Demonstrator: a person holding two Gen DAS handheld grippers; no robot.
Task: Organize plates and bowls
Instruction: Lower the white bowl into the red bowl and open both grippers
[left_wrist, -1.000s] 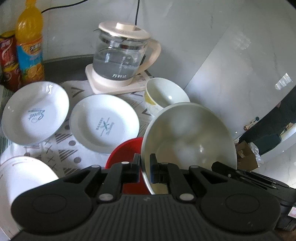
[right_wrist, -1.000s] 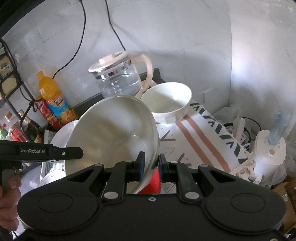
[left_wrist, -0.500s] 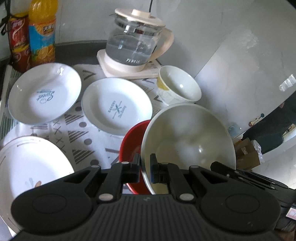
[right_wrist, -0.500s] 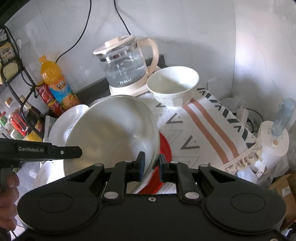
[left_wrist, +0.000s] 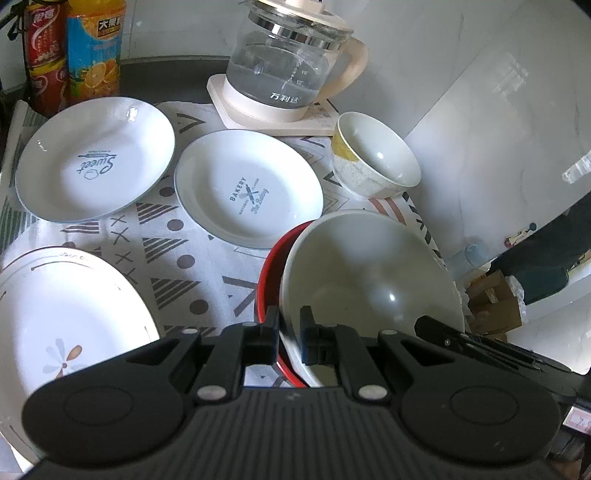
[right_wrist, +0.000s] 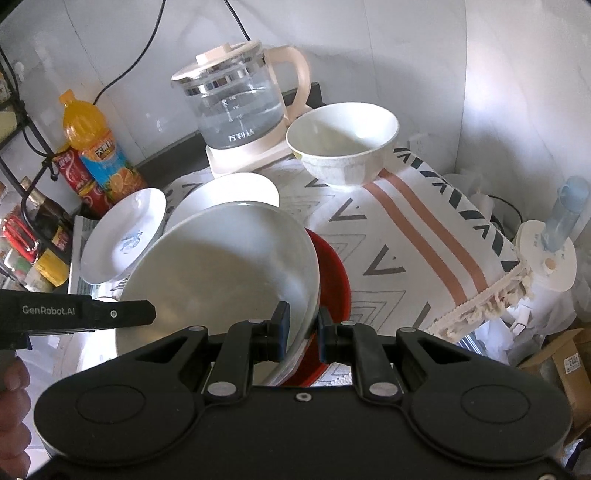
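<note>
Both grippers hold a large white bowl (left_wrist: 369, 280) (right_wrist: 221, 266) by its rim, from opposite sides. My left gripper (left_wrist: 290, 332) is shut on the near-left rim, and my right gripper (right_wrist: 301, 330) is shut on the right rim. The bowl tilts and sits low over a red bowl (left_wrist: 266, 284) (right_wrist: 332, 273), which shows as a crescent beside it. Whether the two touch is hidden. A small white bowl (left_wrist: 373, 158) (right_wrist: 343, 144) stands behind. On the cloth lie a "Bakery" plate (left_wrist: 247, 192), a "Sweet" plate (left_wrist: 96, 162) and a flowered plate (left_wrist: 66, 314).
A glass kettle (left_wrist: 284, 66) (right_wrist: 236, 99) on its base stands at the back by the wall. An orange drink bottle (left_wrist: 94, 48) and a red can (left_wrist: 44, 55) stand at the back left. The patterned cloth's fringed edge (right_wrist: 487, 302) drops off at the right, beside a white roll (right_wrist: 546, 258).
Both grippers have sunk with the white bowl still in their grip. The bowl now sits lower against the red bowl, and the plates look closer.
</note>
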